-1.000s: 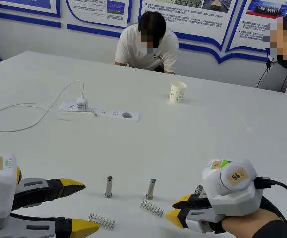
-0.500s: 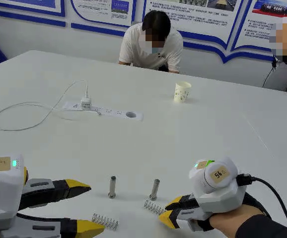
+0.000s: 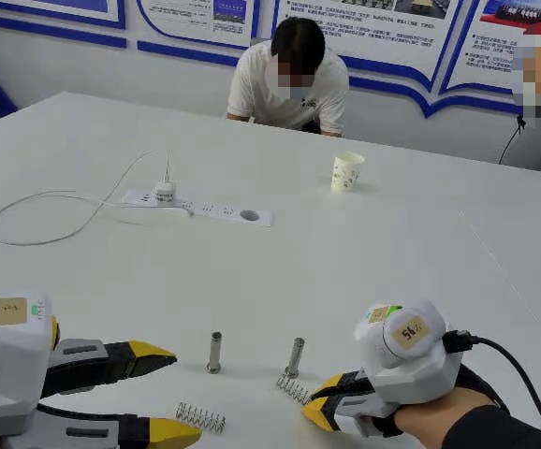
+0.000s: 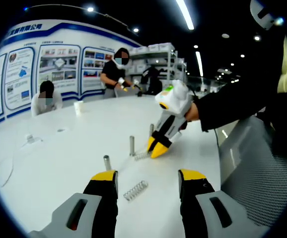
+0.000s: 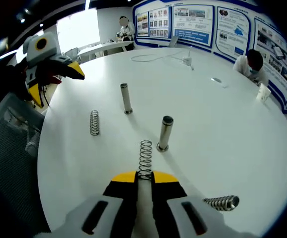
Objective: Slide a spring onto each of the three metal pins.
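Two bare metal pins (image 3: 215,352) (image 3: 295,356) stand upright on the white table (image 3: 364,253). A spring (image 3: 294,386) lies at the foot of the right pin, and my right gripper (image 3: 317,408) is shut on its near end (image 5: 145,161). A third pin (image 5: 222,202) with a spring around it is low right in the right gripper view. Another loose spring (image 3: 200,417) lies in front of my left gripper (image 3: 166,395), which is open with nothing between its jaws. That spring (image 4: 135,190) sits just beyond the left gripper (image 4: 150,174).
A paper cup (image 3: 347,172) and a power strip (image 3: 205,208) with a looping white cable (image 3: 36,210) lie farther back. One person sits at the table's far side, another at the right edge. A mesh chair (image 4: 262,163) is beside the table.
My right gripper has moved left to the spring by the right pin, and its jaws have closed on the spring's end. The left gripper has stayed where it was.
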